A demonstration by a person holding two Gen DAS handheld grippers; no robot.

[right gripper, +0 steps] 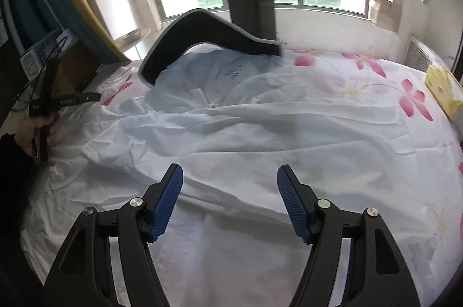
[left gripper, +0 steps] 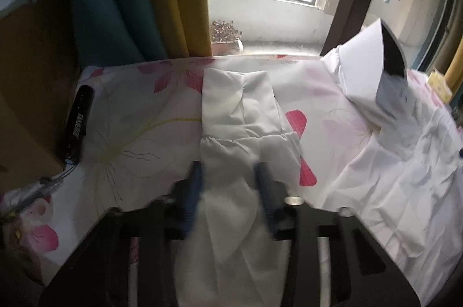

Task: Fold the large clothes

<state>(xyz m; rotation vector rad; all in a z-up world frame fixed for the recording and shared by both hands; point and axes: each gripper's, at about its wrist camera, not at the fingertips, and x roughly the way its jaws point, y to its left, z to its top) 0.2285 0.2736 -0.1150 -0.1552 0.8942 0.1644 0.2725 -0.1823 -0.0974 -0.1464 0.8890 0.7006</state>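
A large white shirt (right gripper: 231, 133) lies spread and wrinkled on a flower-print bed sheet (right gripper: 361, 69). Its body also shows in the left wrist view (left gripper: 405, 176). A white sleeve (left gripper: 240, 116) stretches away from my left gripper (left gripper: 228, 168), whose blue pads stand apart with the sleeve's cloth running between them, blurred by motion. My right gripper (right gripper: 230, 172) is open and empty, just above the shirt's near hem. The left gripper and the hand holding it show at the left edge of the right wrist view (right gripper: 43, 107).
A black-and-white folding board (right gripper: 208, 38) leans up over the shirt's collar end; it also shows in the left wrist view (left gripper: 373, 69). A black cylinder (left gripper: 78, 121) lies at the bed's left edge beside a brown box (left gripper: 31, 75). A yellow packet (right gripper: 442, 87) sits far right.
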